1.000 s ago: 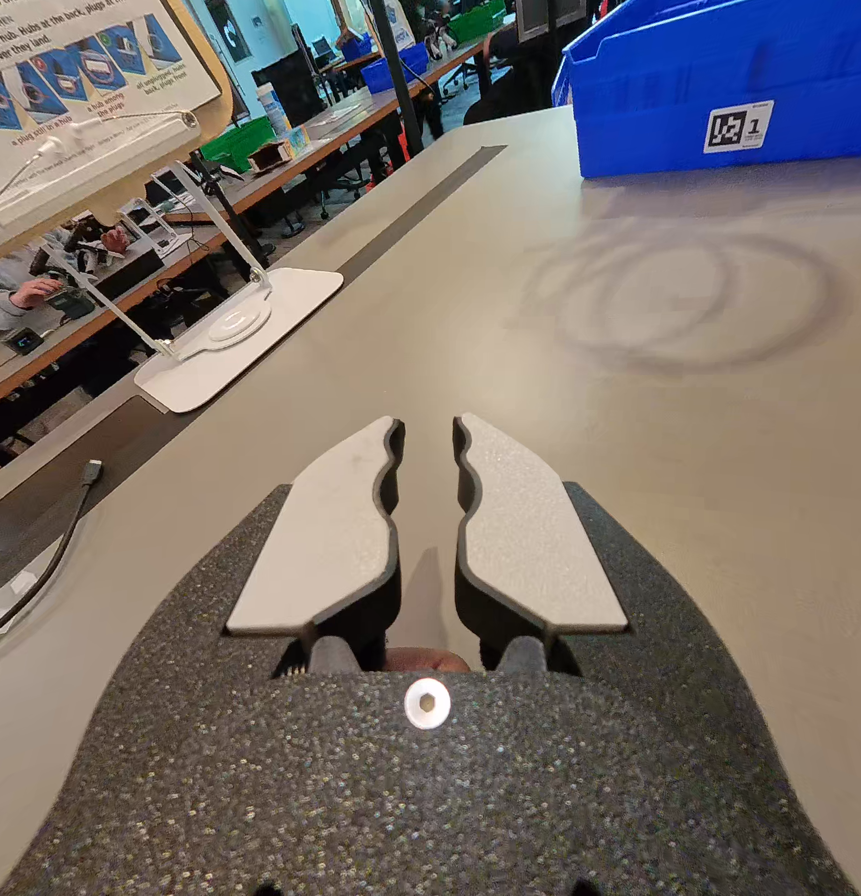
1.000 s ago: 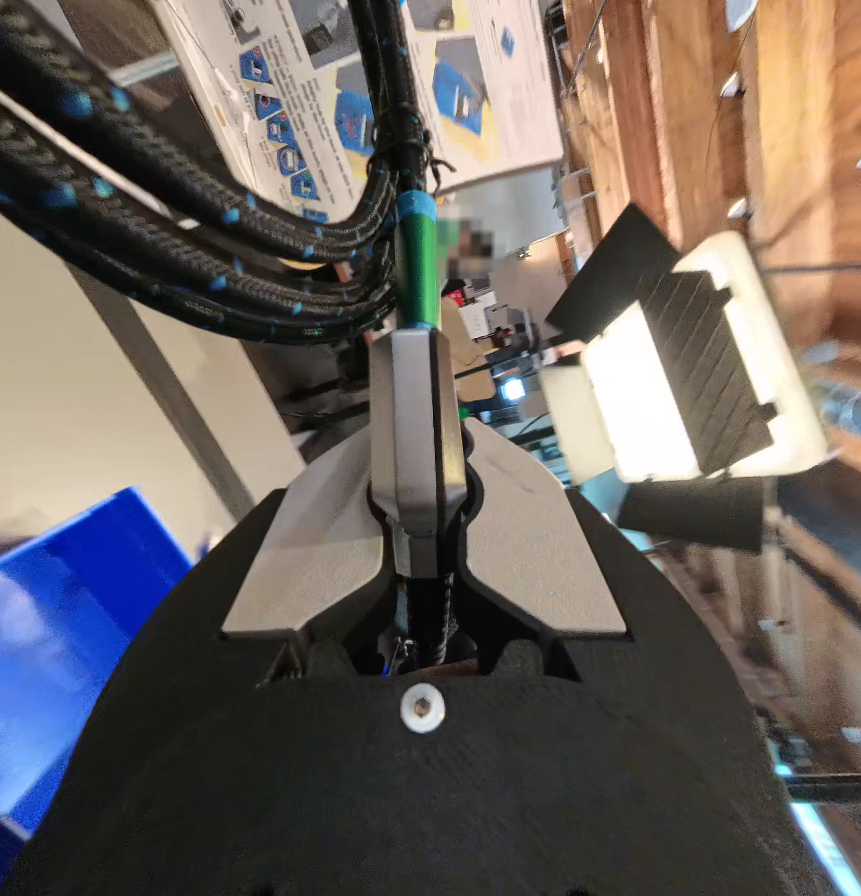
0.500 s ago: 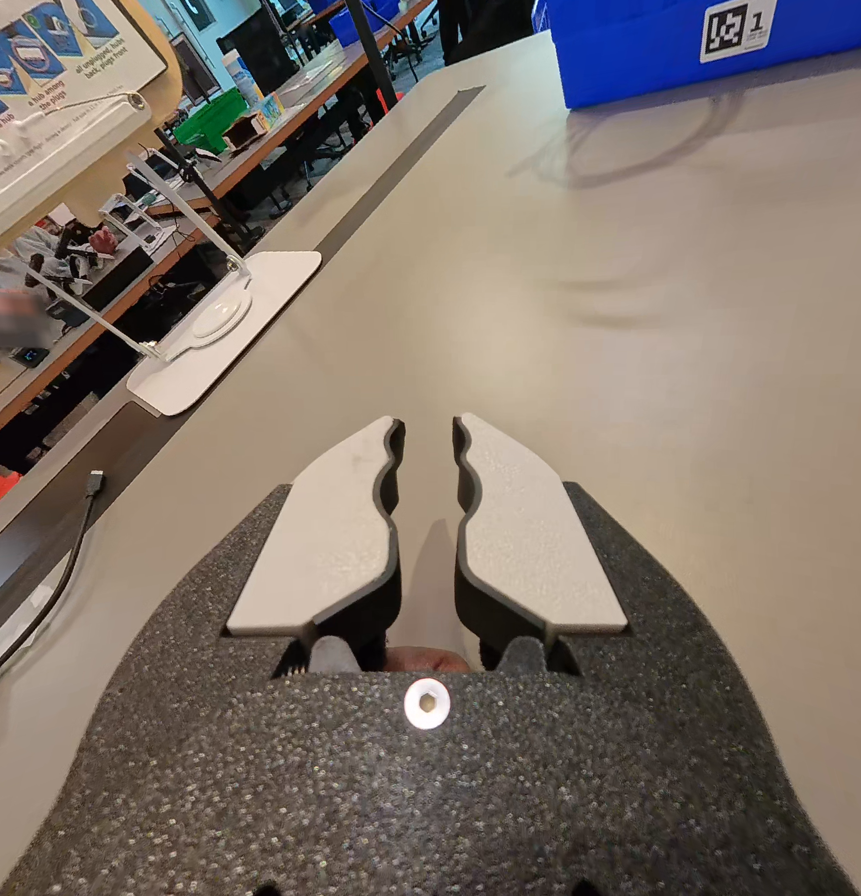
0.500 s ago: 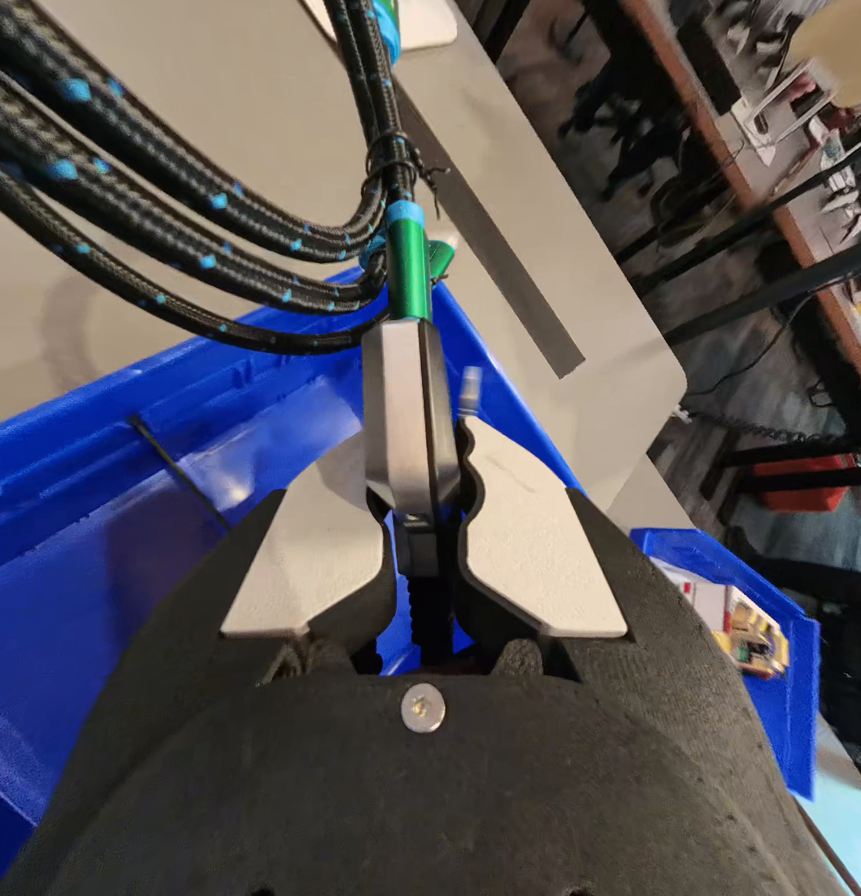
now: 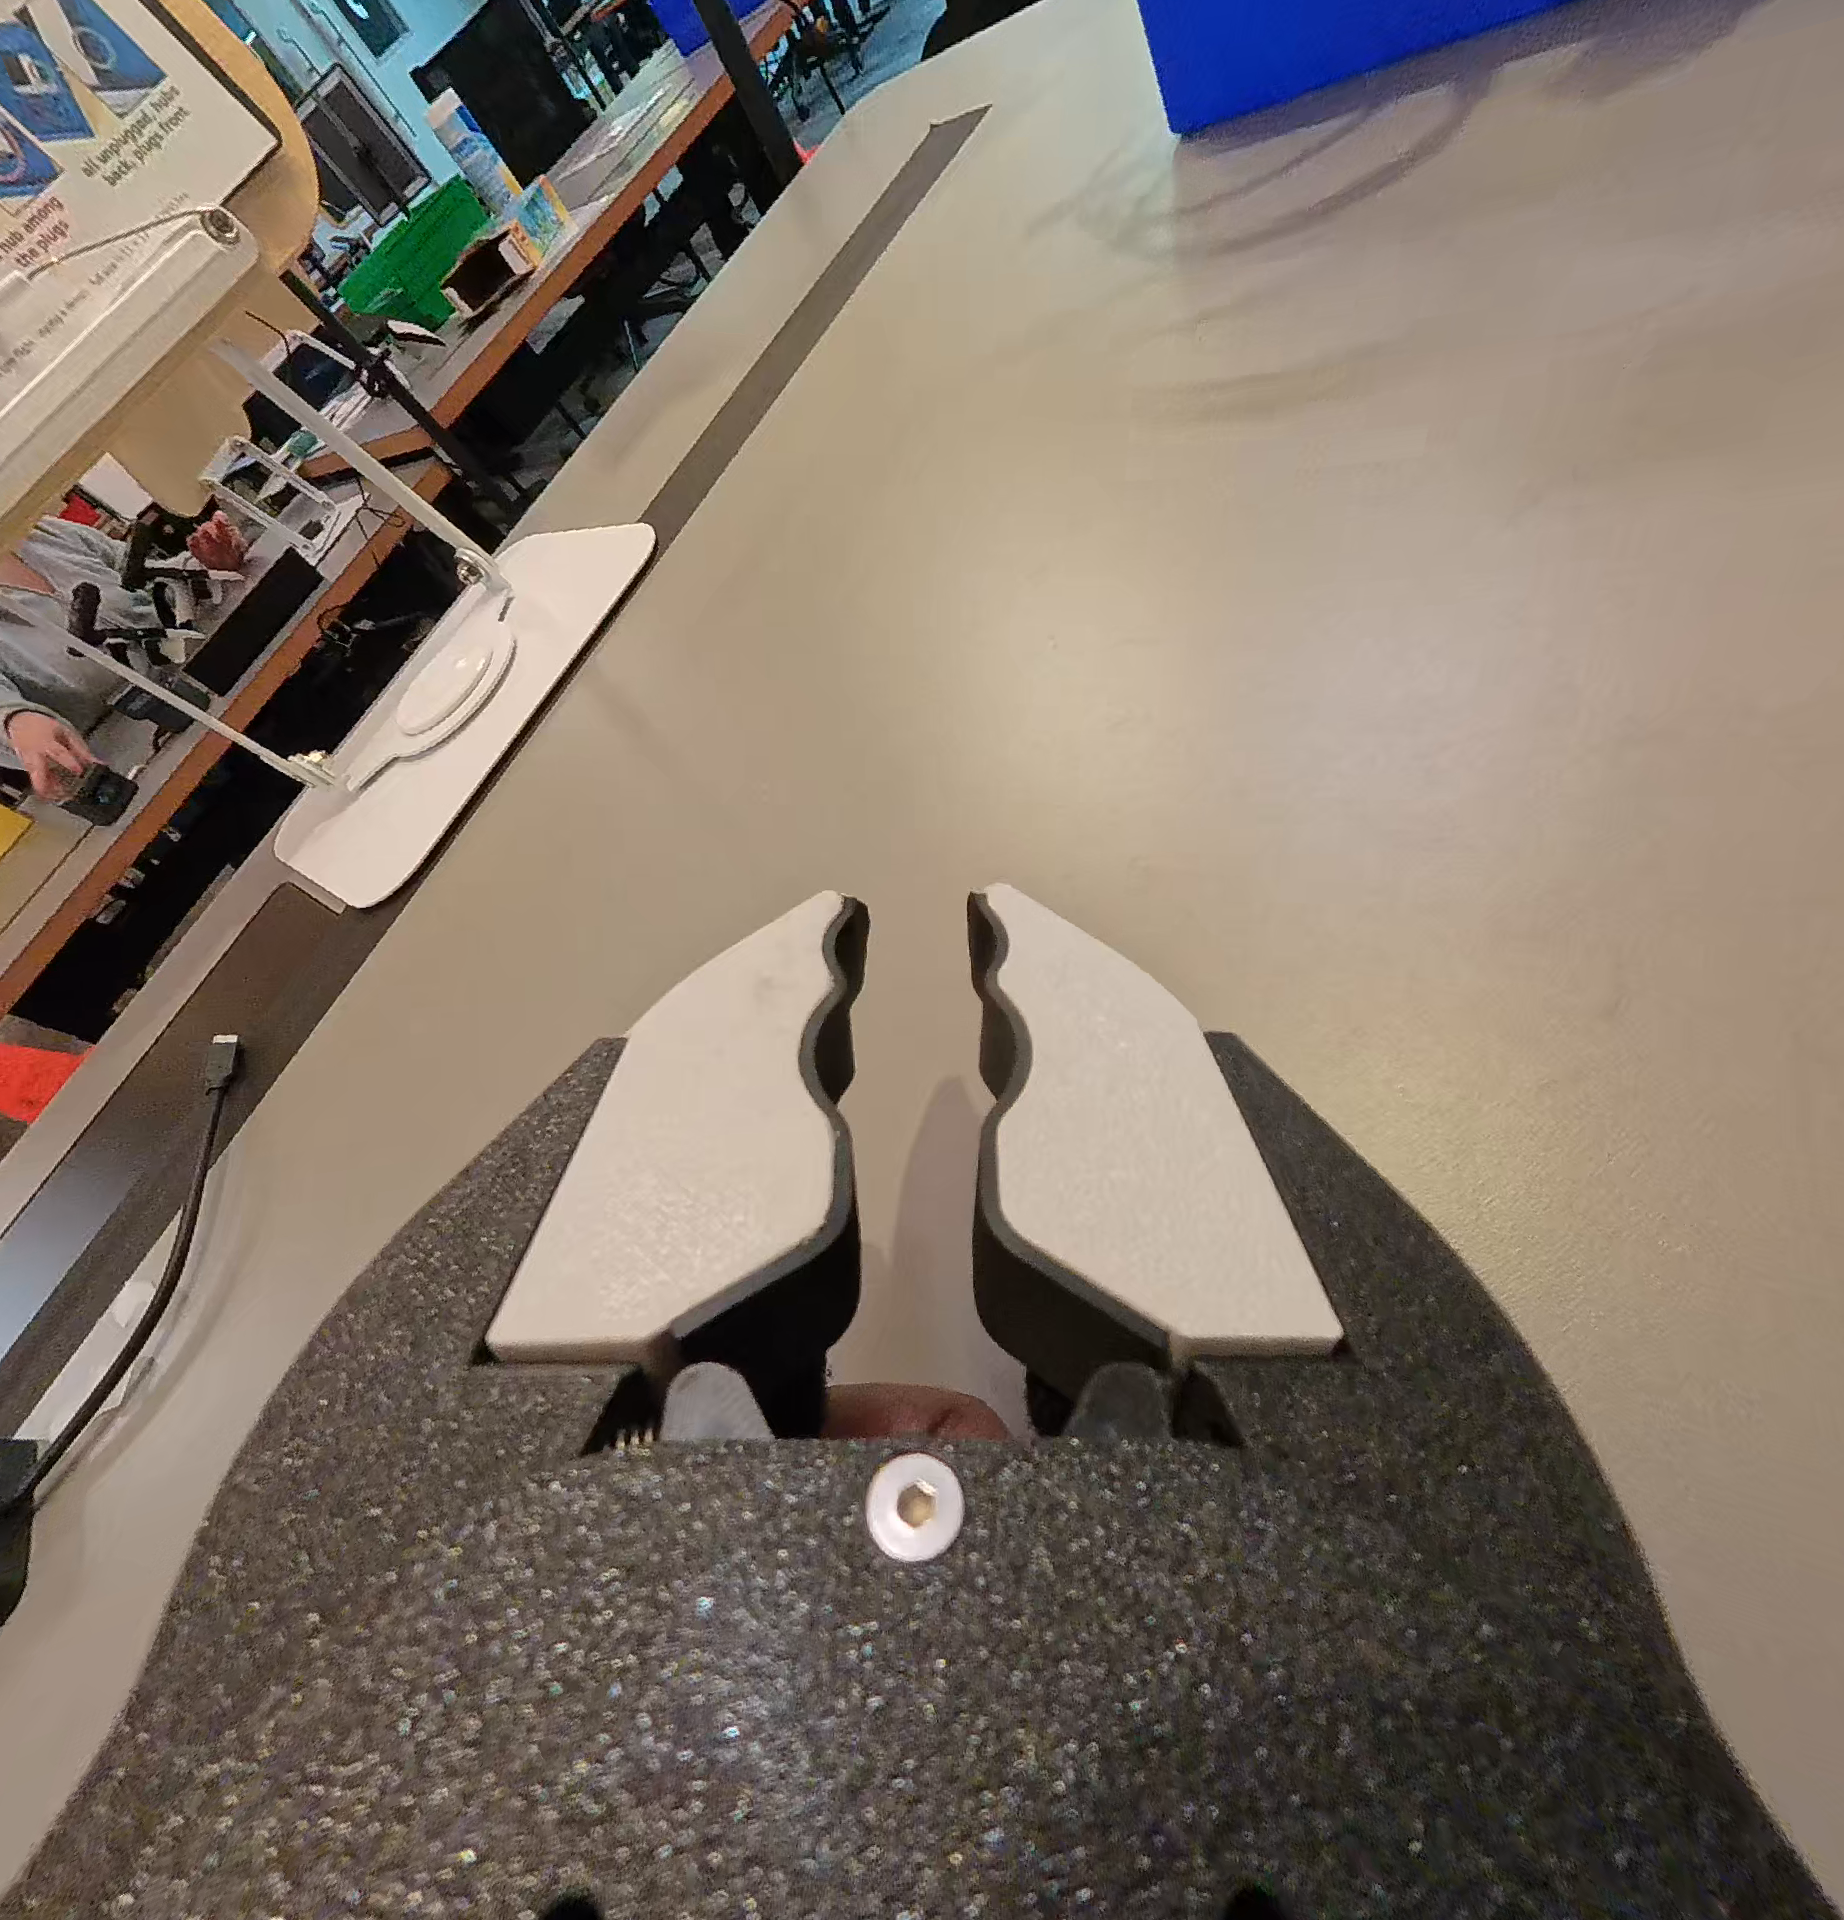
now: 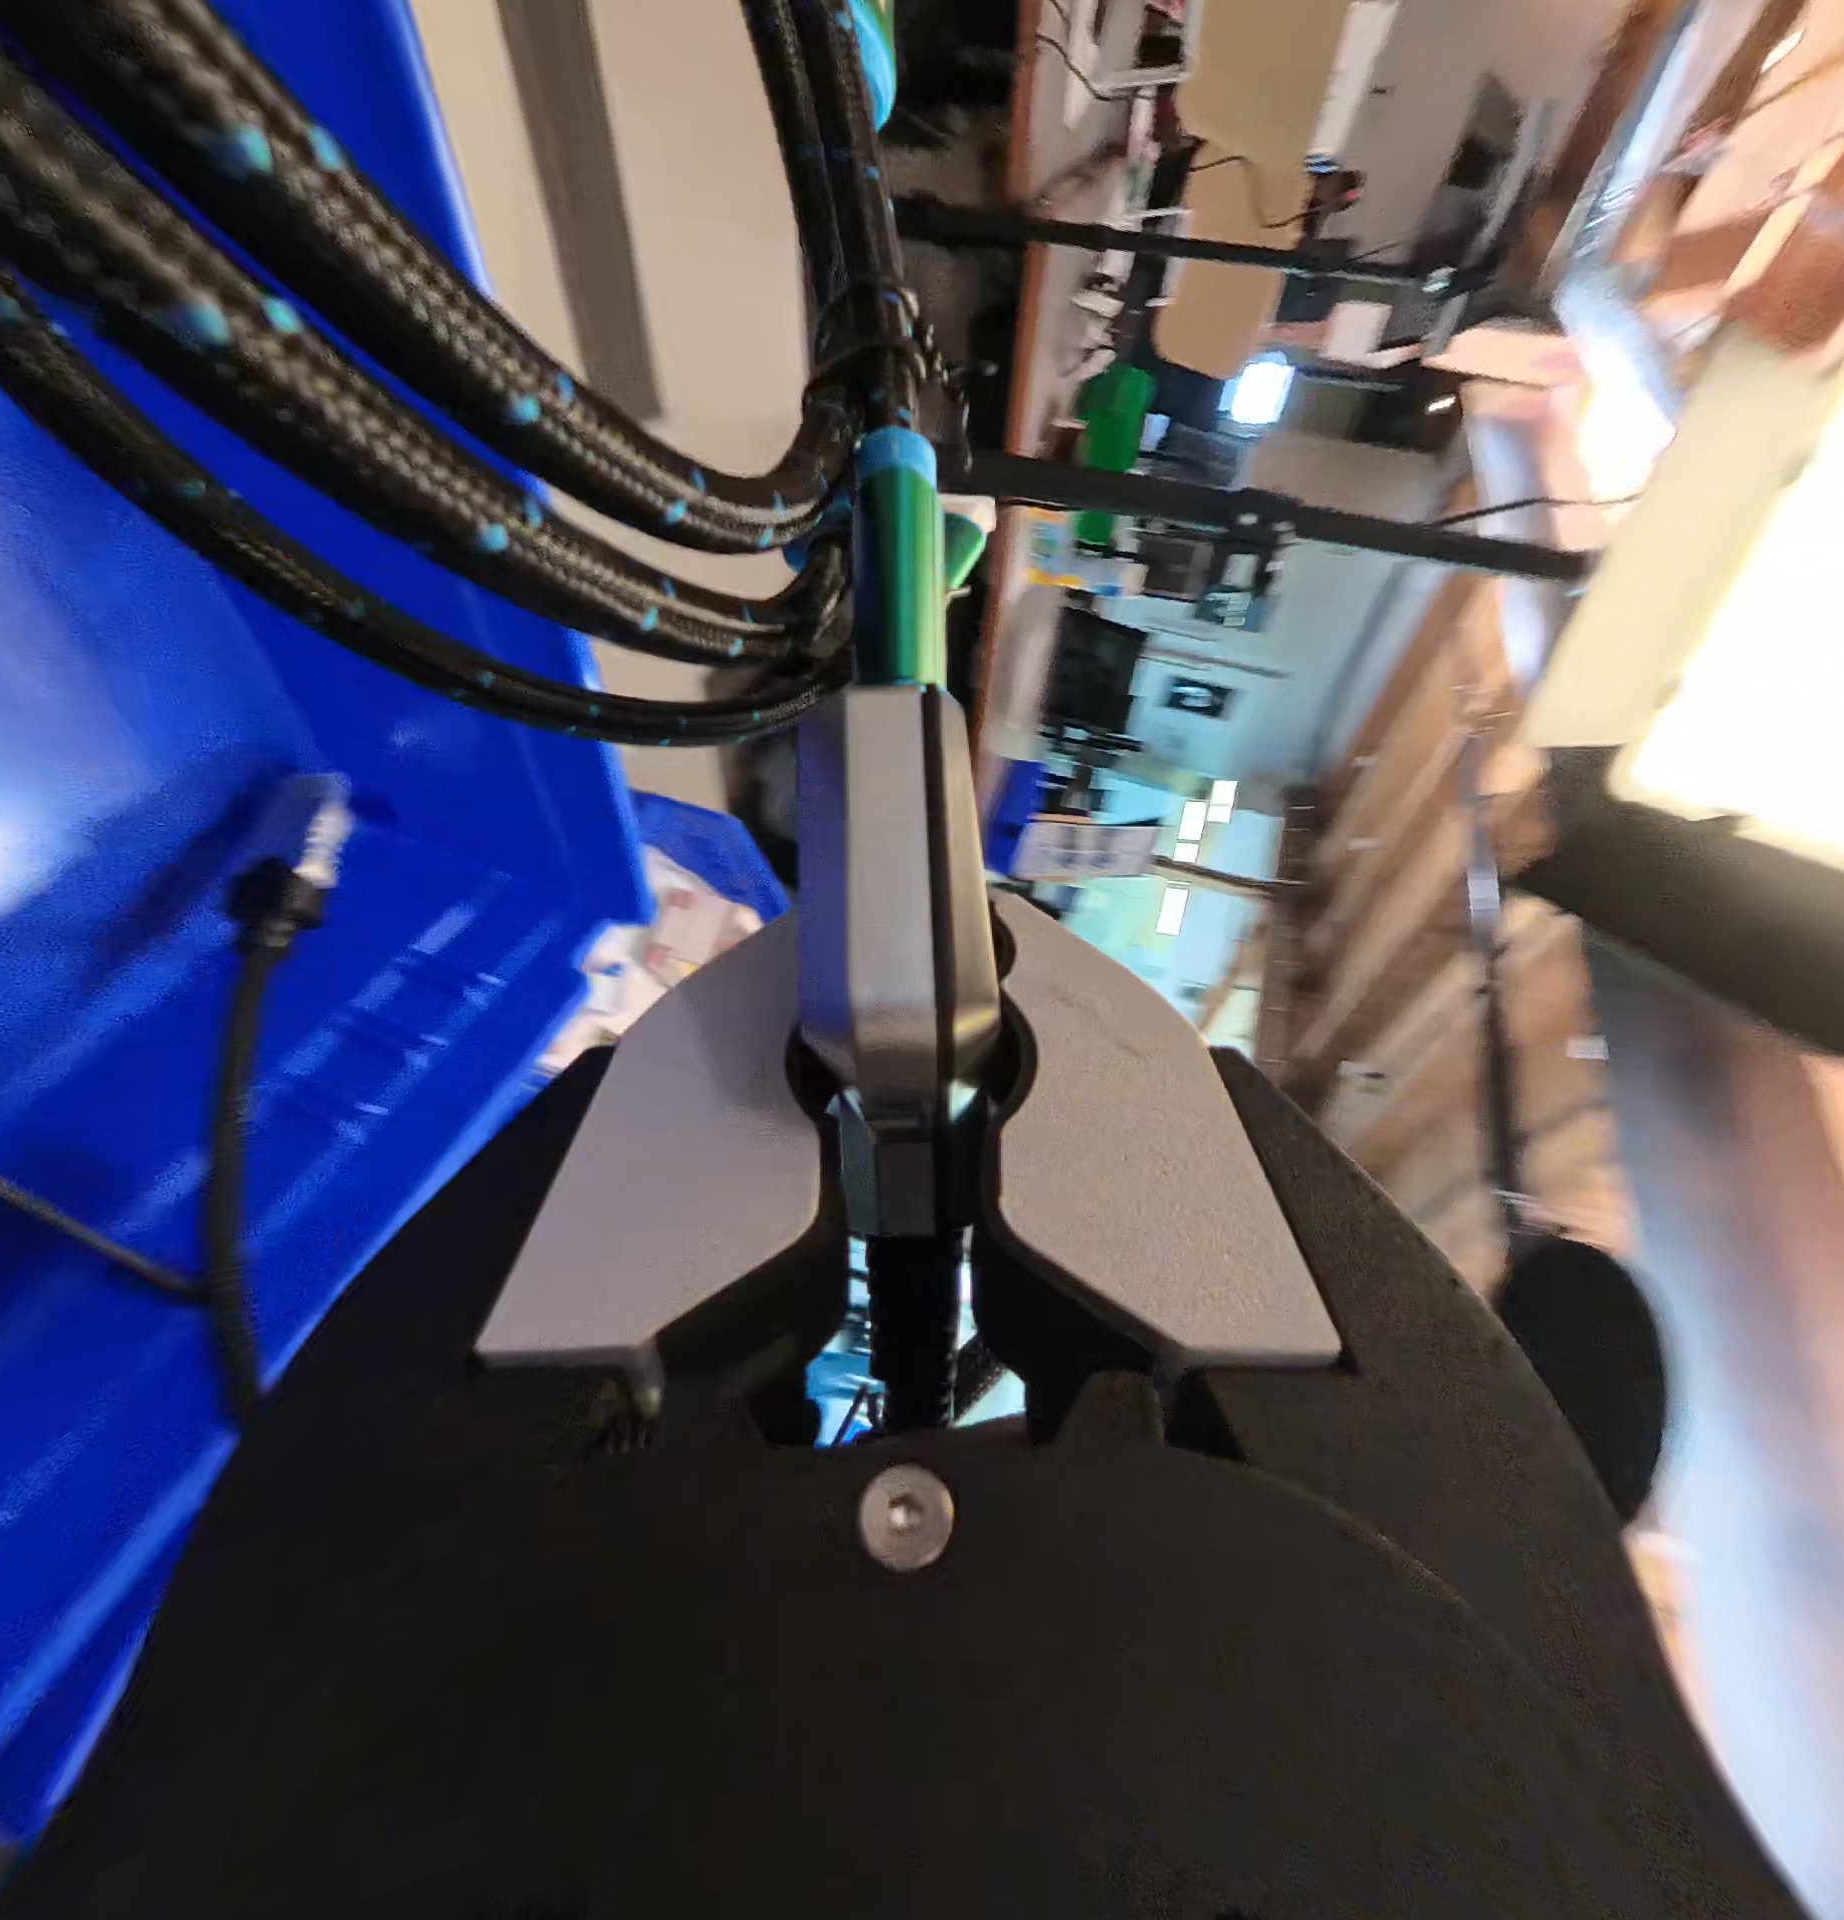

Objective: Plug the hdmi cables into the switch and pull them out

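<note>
Right gripper (image 6: 897,997): jaws clamped on a slim grey metal hub (image 6: 871,883), its long axis running straight out along the fingers. Black braided cables (image 6: 378,416) trail from its far end, beside a blue plastic bin (image 6: 274,935).

Left gripper (image 5: 916,914): jaws apart, nothing between them, over the beige counter (image 5: 1313,727) near its left edge.

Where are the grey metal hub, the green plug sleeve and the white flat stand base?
grey metal hub (image 6: 876,873), right wrist view, its broad face.
green plug sleeve (image 6: 897,582), right wrist view, mid-length.
white flat stand base (image 5: 502,707), left wrist view, its top surface.
</note>
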Demonstrator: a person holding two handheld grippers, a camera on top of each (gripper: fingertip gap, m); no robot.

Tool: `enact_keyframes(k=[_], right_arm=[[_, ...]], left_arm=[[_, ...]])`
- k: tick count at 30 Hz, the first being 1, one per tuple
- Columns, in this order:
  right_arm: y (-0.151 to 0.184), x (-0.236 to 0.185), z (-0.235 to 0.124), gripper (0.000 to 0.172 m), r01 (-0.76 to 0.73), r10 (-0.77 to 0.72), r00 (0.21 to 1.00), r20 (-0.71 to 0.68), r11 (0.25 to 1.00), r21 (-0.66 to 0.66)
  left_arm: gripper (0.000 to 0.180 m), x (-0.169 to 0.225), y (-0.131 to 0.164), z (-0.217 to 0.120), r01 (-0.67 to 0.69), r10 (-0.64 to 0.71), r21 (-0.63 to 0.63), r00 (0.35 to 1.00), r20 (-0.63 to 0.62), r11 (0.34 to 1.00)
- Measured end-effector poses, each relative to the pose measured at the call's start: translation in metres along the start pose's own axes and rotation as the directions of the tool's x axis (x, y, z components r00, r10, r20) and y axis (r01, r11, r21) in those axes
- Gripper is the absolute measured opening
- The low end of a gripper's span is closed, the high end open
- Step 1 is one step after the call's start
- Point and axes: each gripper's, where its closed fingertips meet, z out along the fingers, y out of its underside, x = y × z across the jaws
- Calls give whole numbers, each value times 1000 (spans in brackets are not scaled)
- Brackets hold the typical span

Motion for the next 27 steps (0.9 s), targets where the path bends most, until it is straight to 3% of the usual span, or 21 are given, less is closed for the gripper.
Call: enact_keyframes(k=[4,8,11,16,19,22,27], right_arm=[[4,16,-1,23,200,-204,973,-108,979,-47],[9,11,3,23,313,-318,947,-38,945,-93],[19,-13,8,23,283,-270,956,112,952,-115],[26,-43,18,28,235,-220,962,161,968,-82],[23,-57,21,38,253,-242,959,144,966,-59],[10,-77,17,60,292,-285,939,194,956,-10],[-3,-103,1,88,214,-198,886,420,977,10]], left_arm=[[20,3,1,1,-22,21,-10,1000,-3,1000],[19,3,1,1,-25,25,-11,1000,-4,1000],[19,4,1,1,-28,28,-12,1000,-6,1000],[19,6,3,3,-50,50,-25,999,-8,998],[19,8,4,4,-68,68,-34,998,-6,997],[19,8,5,4,-76,75,-39,997,-4,996],[19,8,5,4,-77,77,-38,997,-2,996]])
